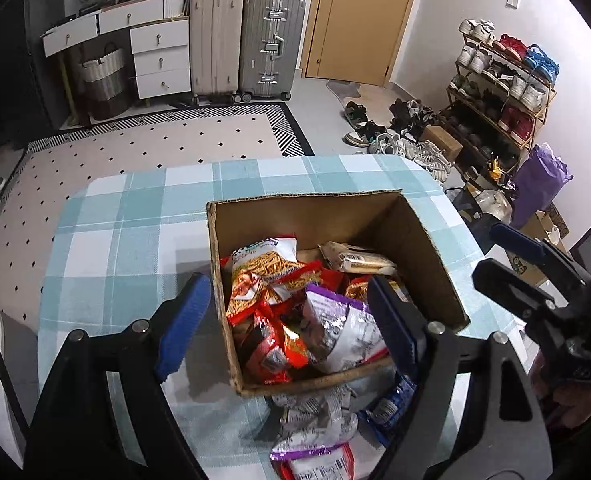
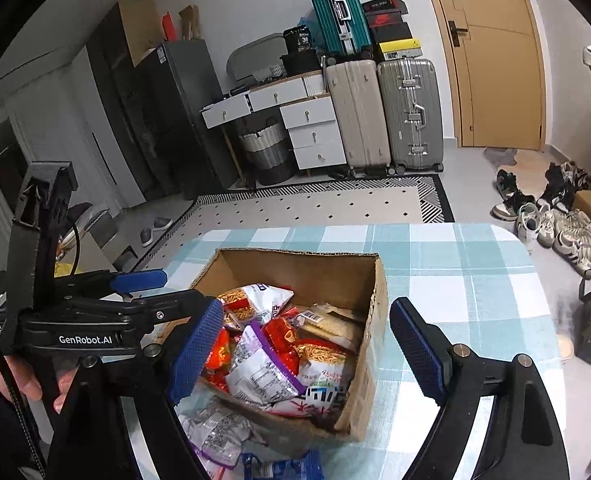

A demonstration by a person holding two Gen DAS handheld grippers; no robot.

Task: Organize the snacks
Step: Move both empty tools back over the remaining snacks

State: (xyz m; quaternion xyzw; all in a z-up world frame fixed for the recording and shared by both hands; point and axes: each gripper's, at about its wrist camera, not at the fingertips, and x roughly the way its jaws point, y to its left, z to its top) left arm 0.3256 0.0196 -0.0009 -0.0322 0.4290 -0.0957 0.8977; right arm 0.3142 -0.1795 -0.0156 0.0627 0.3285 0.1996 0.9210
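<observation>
An open cardboard box (image 1: 427, 240) stands on the checked table (image 1: 135, 216). It holds several snack packs: red ones, a noodle-stick pack (image 1: 263, 268) and a purple-and-silver pack (image 1: 335, 320). My left gripper (image 1: 291, 320) is open and empty above the box's near side. Loose packs lie on the table in front of the box: a silver one (image 1: 319, 416), a blue one (image 1: 391, 404) and a purple-edged one (image 1: 315, 464). My right gripper (image 2: 315, 352) is open and empty over the box (image 2: 375, 320). The left gripper (image 2: 135, 292) shows at the left of the right wrist view.
The table's far edge drops to a patterned rug (image 1: 135, 144). Suitcases (image 1: 271, 44), white drawers (image 1: 159, 56) and a door (image 1: 359, 20) stand at the back. A shoe rack (image 1: 503, 92) and loose shoes are at the right. Bags sit by the table's right side.
</observation>
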